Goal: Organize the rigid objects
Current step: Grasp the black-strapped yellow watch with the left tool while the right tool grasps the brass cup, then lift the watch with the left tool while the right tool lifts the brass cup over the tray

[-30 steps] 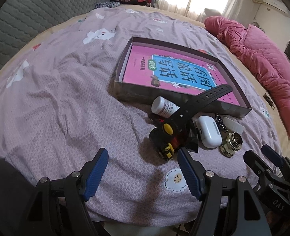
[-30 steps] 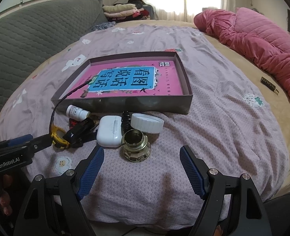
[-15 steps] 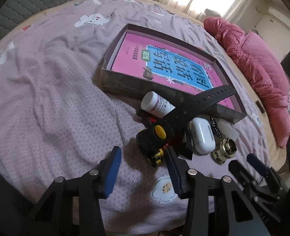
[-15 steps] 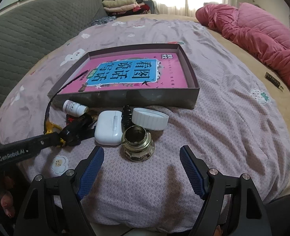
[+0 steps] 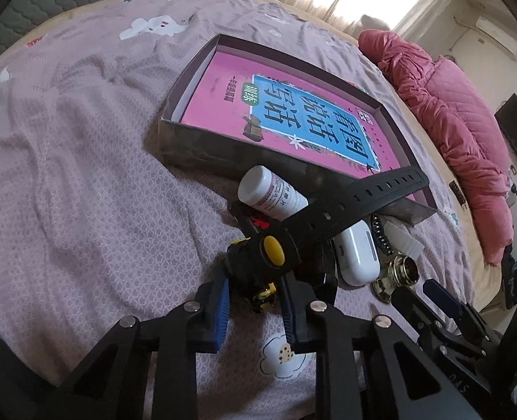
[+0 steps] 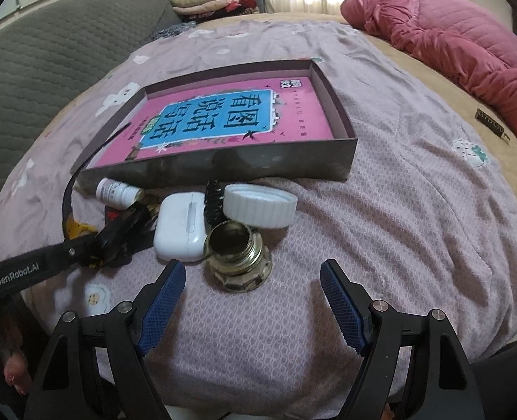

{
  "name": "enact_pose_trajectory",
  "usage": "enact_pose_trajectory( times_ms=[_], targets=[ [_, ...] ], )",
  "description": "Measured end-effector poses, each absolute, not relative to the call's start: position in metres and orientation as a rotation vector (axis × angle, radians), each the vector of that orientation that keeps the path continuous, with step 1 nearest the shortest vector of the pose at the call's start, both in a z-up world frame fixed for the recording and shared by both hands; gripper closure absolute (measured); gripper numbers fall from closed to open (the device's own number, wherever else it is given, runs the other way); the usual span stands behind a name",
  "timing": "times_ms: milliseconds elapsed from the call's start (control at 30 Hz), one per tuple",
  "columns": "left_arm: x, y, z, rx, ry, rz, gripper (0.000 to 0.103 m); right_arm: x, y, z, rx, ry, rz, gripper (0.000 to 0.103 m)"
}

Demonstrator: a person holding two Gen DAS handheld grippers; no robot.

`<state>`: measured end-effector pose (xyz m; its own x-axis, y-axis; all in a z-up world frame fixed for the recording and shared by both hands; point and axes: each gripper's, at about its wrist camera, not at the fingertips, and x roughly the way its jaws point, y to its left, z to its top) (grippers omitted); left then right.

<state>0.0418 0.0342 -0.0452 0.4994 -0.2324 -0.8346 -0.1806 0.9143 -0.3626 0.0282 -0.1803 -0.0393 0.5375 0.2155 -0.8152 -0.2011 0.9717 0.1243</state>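
Observation:
A black and yellow watch (image 5: 265, 259) with a long black strap (image 5: 363, 192) lies on the bed in front of a shallow dark box (image 5: 202, 147) holding a pink book (image 5: 293, 112). My left gripper (image 5: 255, 301) has its jaws closed on the watch body; it shows from the side in the right wrist view (image 6: 94, 245). Beside the watch lie a white pill bottle (image 5: 269, 192), a white earbud case (image 6: 179, 225), a white lid (image 6: 260, 204) and a brass fitting (image 6: 235, 255). My right gripper (image 6: 251, 301) is open, just short of the brass fitting.
A black spiral hair tie (image 6: 211, 203) lies between the case and the lid. A pink quilt (image 6: 468, 45) lies on the right of the bed, folded clothes (image 6: 206, 0) at the far end, a grey headboard (image 6: 48, 52) on the left.
My left gripper moved forward to the watch and closed its jaws on it. My right gripper crept a little closer to the brass fitting and stayed open.

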Motion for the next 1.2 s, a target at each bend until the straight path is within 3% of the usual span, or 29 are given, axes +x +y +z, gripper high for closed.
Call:
enact_pose_trajectory(
  times_ms=[300, 1133, 1200],
  targets=[
    [0.047, 0.041, -0.05, -0.486, 1.05, -0.036, 0.081, 0.04, -0.169, -0.053, -0.016, 0.995, 0.299, 0.06],
    [0.025, 0.056, -0.007, -0.361, 0.895, 0.011, 0.086, 0.029, -0.176, -0.013, 0.077, 0.85, 0.451, 0.061],
    [0.023, 0.056, -0.002, -0.348, 0.877, 0.017, 0.086, 0.028, -0.179, -0.01, 0.088, 0.841, 0.45, 0.065]
  ],
)
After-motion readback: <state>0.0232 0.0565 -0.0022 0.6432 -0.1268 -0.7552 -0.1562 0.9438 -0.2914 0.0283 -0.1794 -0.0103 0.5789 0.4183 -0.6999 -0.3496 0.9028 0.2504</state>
